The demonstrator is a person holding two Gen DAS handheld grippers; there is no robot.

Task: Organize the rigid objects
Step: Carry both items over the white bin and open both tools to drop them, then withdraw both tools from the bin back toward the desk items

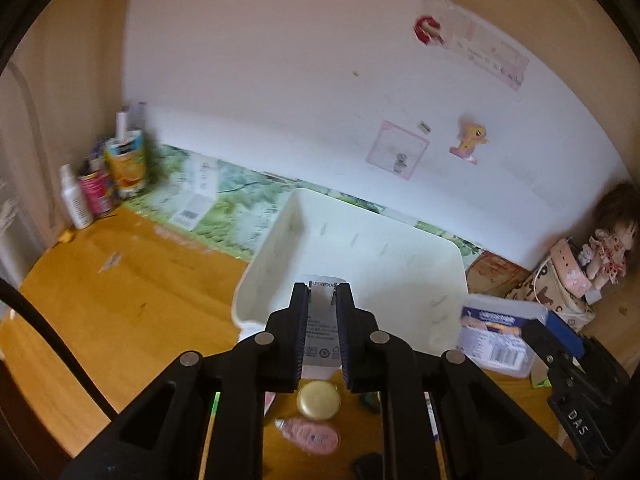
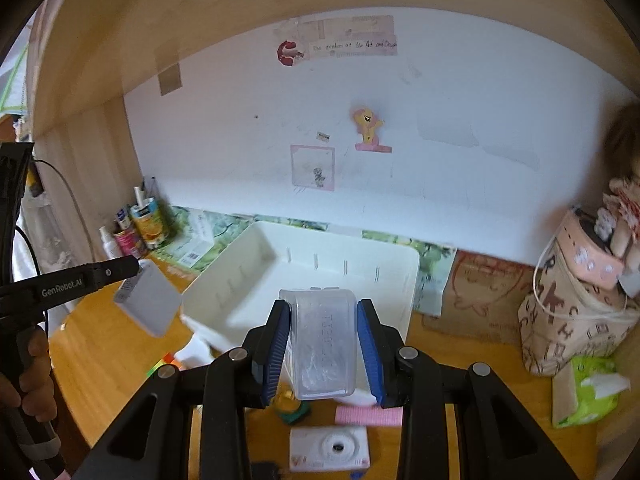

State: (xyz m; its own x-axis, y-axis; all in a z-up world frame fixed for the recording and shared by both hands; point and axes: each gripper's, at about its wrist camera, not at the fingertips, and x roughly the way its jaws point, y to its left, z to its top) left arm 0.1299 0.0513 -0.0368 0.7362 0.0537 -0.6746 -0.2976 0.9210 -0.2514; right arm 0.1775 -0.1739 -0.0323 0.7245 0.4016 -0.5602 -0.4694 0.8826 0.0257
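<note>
Holding a flat white box [image 2: 150, 304] by one edge, the left gripper [image 1: 322, 294] pinches it in the air just beside the bin's [image 2: 408, 280] left rim. The box looks stiff and light — a thin card carton with a barcode and printed label, likely to swing if gripped only at a corner. The right gripper [image 2: 323, 344] clamps a clear plastic case [image 2: 324, 344] by its long sides, above the bin's near wall. That case is rigid, smooth and probably slippery — squeezing mid-length across the flat faces seems safest. Translucent, with rounded corners and embossed lettering, it shows only blurred contents. The bin sits empty on the table [image 1: 120, 300].
</note>
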